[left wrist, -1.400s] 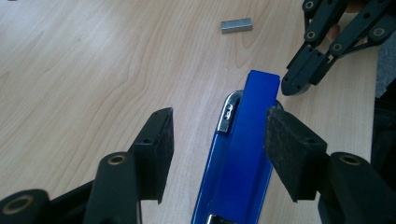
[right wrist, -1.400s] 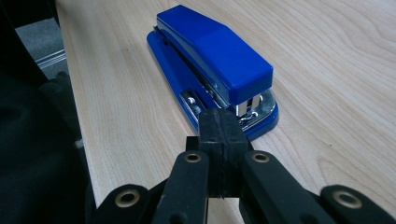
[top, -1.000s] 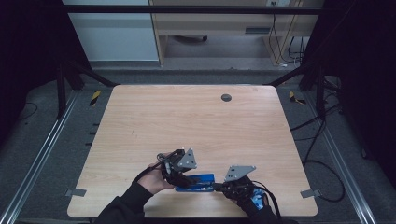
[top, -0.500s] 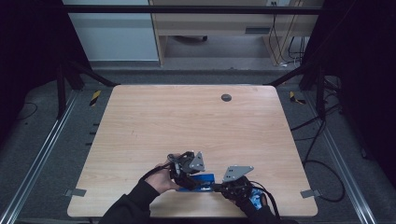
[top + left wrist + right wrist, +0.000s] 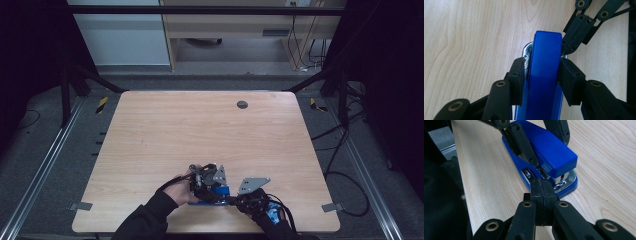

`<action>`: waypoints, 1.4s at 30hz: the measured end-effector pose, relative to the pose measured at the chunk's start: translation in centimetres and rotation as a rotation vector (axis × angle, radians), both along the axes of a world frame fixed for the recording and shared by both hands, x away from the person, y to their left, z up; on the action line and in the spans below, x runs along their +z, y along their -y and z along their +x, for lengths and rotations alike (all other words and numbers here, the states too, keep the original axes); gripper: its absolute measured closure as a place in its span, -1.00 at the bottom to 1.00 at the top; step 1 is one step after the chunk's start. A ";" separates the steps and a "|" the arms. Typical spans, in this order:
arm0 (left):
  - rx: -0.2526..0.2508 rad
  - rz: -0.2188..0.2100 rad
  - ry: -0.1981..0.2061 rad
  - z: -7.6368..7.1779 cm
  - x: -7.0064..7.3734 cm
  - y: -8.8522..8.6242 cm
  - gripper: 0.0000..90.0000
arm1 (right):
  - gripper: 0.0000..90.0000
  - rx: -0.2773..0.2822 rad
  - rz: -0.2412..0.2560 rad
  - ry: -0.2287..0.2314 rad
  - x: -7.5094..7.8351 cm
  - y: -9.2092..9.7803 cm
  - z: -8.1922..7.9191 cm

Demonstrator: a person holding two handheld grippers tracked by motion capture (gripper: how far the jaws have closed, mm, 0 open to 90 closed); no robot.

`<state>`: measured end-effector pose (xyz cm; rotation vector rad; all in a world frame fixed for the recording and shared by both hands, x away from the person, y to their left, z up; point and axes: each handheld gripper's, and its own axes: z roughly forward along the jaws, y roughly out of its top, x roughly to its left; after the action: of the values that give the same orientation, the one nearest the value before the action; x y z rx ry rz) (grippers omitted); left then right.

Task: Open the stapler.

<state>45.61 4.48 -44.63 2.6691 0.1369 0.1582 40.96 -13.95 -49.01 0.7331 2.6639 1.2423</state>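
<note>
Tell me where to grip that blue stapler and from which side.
Grip the blue stapler across its long flat sides near the front, coming from above, as the left gripper does: those faces are parallel and the base lies flat on the table.

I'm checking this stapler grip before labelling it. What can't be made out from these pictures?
- The blue stapler's rear end: cut off by the bottom edge in the left gripper view, hidden behind the left gripper in the right gripper view.
- Whether the right gripper, jaws shut together, touches the stapler.
- High view: stapler details too small, covered by both hands.
</note>
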 end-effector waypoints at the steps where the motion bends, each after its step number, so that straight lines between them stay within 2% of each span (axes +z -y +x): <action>1: -0.001 0.000 -0.005 0.0 -0.1 0.1 0.29 | 1.00 0.000 -0.004 0.001 0.0 0.0 0.0; 7: -0.012 0.002 -0.029 0.3 -0.4 0.3 0.35 | 1.00 0.000 -0.006 0.001 -0.1 -0.1 0.1; 20: -0.047 -0.010 -0.031 0.5 -0.4 0.1 0.42 | 1.00 -0.004 -0.005 0.008 -0.2 -0.2 0.2; 29: -0.046 -0.012 -0.034 0.5 -0.4 0.1 0.42 | 1.00 -0.009 0.003 0.019 -0.1 -0.2 0.2; 42: -0.048 -0.016 -0.036 0.5 -0.4 0.1 0.42 | 1.00 -0.026 0.007 0.012 -0.1 0.0 0.3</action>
<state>46.15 4.38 -45.06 2.6577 0.0850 0.0935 41.23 -13.94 -49.15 0.7562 2.6328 1.2458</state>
